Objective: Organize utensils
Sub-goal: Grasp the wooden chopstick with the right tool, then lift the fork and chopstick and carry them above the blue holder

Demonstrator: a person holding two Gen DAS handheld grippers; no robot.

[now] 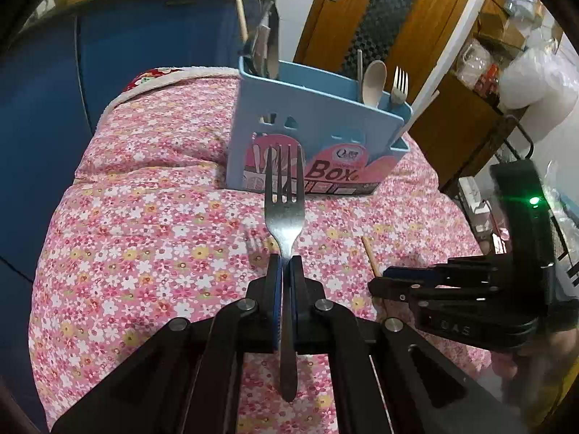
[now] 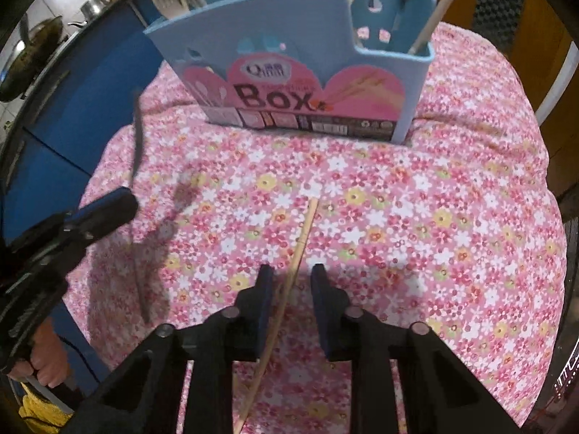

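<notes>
My left gripper point(image 1: 286, 258) is shut on the neck of a metal fork point(image 1: 284, 195), tines pointing up toward a blue utensil box point(image 1: 315, 123). The box stands upright on a pink flowered cloth point(image 1: 163, 217) and holds a spoon point(image 1: 374, 81), a fork point(image 1: 398, 85) and other utensils. In the right wrist view my right gripper point(image 2: 291, 271) hangs low over the cloth with a wooden chopstick point(image 2: 302, 238) lying between its pads. The pads stand apart from the chopstick on both sides. The left gripper point(image 2: 108, 206) shows at the left there, and the box point(image 2: 289, 36) ahead.
A blue cabinet point(image 1: 108, 72) with pots on top borders the cloth on the left. A wooden door point(image 1: 362, 11) stands behind the box, and a shelf with plastic bags point(image 1: 535, 72) is at the right. The cloth drops away at its rounded edges.
</notes>
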